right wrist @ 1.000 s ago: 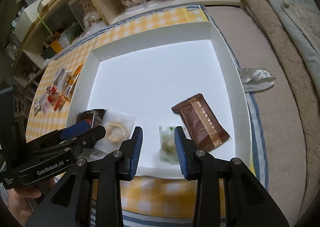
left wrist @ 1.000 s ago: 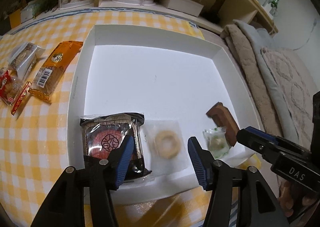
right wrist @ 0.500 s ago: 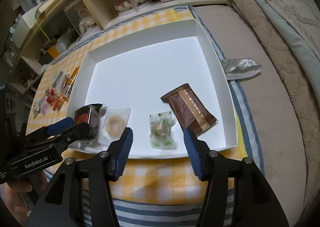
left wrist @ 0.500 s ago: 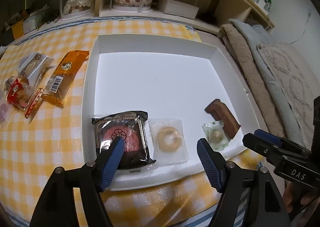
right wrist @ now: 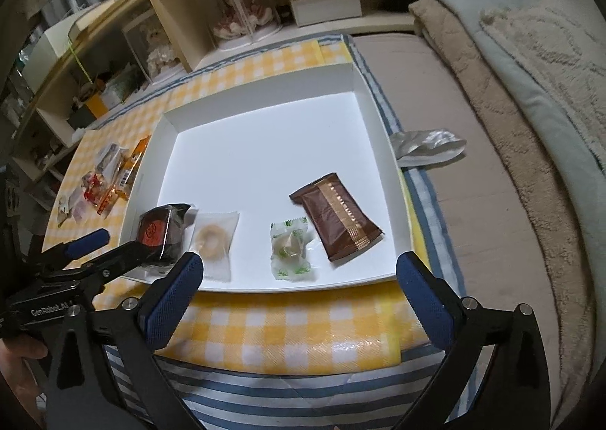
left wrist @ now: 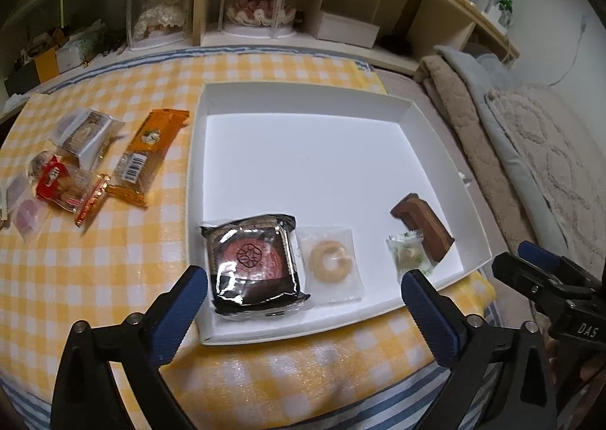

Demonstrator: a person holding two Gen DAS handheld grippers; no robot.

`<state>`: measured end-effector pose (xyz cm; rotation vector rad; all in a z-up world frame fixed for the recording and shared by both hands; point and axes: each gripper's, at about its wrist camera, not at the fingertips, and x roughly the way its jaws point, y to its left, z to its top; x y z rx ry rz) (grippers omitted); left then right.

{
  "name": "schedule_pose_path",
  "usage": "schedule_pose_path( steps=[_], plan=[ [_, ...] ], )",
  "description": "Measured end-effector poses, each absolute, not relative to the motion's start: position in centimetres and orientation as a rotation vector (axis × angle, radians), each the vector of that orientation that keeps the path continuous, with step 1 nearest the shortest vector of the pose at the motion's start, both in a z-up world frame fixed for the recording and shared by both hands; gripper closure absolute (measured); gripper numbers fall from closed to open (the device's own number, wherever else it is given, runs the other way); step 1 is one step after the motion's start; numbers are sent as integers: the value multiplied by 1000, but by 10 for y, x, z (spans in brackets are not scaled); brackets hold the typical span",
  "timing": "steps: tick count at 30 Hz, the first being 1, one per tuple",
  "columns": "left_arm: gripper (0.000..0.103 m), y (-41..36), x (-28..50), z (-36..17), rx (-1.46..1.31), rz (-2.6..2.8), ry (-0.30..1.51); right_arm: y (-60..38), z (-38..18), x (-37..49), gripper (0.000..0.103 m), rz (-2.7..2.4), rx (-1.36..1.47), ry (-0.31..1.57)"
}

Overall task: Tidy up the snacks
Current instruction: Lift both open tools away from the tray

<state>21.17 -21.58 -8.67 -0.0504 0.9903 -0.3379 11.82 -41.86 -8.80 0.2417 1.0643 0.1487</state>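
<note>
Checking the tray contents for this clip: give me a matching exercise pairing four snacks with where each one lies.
Things:
1. black packet with red disc
2. ring biscuit
3. brown packet
4. orange packet

Places:
A. on the checked cloth, outside the tray
B. in the tray, nearest its right wall
C. in the tray's near left corner
D. in the tray, just right of the black packet

Pairs: 1-C, 2-D, 3-B, 4-A
</note>
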Motion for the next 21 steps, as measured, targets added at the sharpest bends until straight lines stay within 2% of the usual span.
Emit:
schedule_pose_path(
  steps=[21],
  plan=[
    [0,-142,165,10,-40,-337,815,-388,-10,102,0,137,166,898]
  ],
)
